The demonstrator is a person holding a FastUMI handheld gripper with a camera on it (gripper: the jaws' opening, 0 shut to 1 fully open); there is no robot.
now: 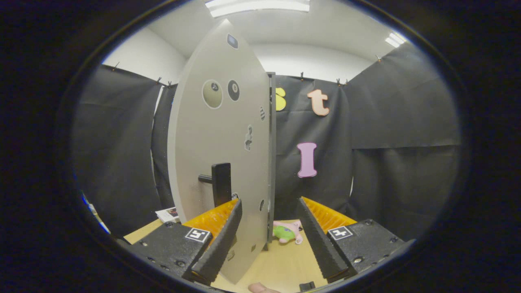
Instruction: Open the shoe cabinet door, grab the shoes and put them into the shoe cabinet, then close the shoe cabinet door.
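The grey shoe cabinet door (220, 134) stands at a sharp angle to me, its sticker-covered face turned to the left. Its black handle (222, 183) sits just beyond my left fingertip (234, 211). The door's narrow free edge (272, 162) runs upright between my two fingers. My gripper (269, 203) is open, one finger on each side of that edge, pressing on nothing. A small pink and green shoe (287, 232) lies on the wooden table (281, 264) just ahead, between the fingers and right of the door edge.
Black cloth walls close the booth on the left, back and right. A white booklet (167, 213) lies on the table left of the door. A person's fingertip (262, 288) shows at the near table edge.
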